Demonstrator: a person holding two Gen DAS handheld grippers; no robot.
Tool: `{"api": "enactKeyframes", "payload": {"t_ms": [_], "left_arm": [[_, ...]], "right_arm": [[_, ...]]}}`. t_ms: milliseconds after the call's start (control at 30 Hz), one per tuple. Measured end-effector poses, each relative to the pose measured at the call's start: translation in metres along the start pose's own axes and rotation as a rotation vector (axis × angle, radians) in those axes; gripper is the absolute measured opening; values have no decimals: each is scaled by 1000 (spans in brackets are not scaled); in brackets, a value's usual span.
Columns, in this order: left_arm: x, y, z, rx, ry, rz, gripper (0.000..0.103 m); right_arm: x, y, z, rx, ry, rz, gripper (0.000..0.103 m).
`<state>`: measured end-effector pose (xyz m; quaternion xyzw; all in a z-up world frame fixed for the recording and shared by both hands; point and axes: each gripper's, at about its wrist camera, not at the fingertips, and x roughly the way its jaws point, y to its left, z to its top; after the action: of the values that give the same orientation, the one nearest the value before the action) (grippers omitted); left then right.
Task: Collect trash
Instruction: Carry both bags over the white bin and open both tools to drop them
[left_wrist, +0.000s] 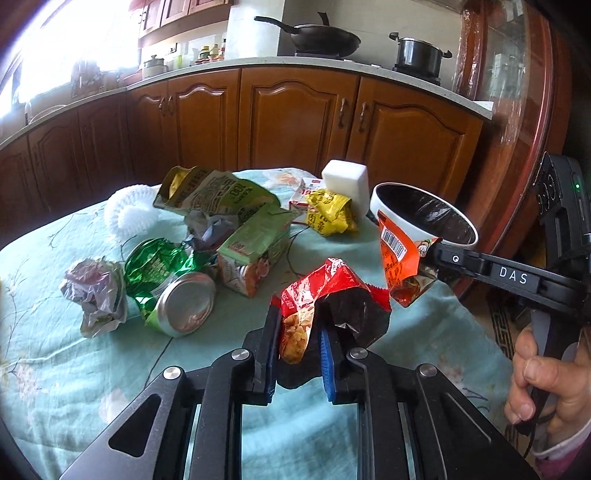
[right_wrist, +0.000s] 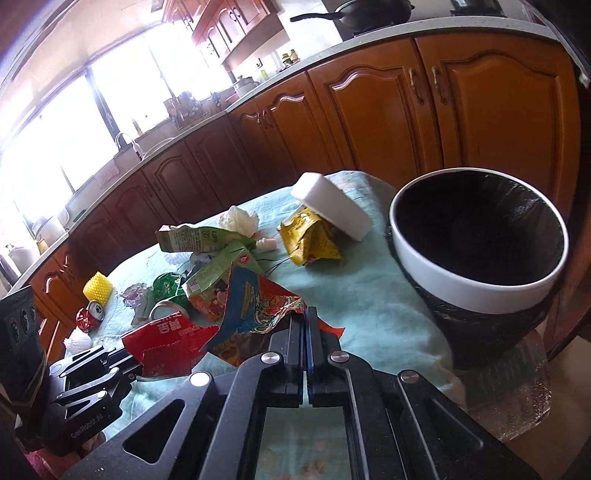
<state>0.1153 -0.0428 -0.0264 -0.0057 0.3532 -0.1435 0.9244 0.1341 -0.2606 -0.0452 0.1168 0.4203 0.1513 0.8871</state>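
Green cloth covers the surface (left_wrist: 74, 369). Close by, the left claw (left_wrist: 297, 332) pinches a crinkly red snack bag (left_wrist: 332, 284). The right claw (right_wrist: 307, 325), marked "DAS", squeezes an orange wrapper (left_wrist: 397, 258) with a barcode. Farther off, the black-lined bin (right_wrist: 476, 254) stands at the surface's right edge.

Crumpled wrappers (left_wrist: 334, 295), cartons (left_wrist: 255, 254), can (left_wrist: 184, 306) on table; lined bin (right_wrist: 480, 236) alongside

Left gripper (left_wrist: 298, 325) jaws clamped; right gripper (right_wrist: 307, 325) jaws apparently pinched together.
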Motion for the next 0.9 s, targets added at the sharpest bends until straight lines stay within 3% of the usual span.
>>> {"api": "enactKeyframes", "payload": {"t_ms": [433,900], "left_arm": [[49,-64,49,135,-7,-86,17],[135,-118,114,227,56,-97,17]], "right_arm": [[-47,-80,27,94,-95,-129,0],[-36,-136,62,136,-91,-212,0]]}}
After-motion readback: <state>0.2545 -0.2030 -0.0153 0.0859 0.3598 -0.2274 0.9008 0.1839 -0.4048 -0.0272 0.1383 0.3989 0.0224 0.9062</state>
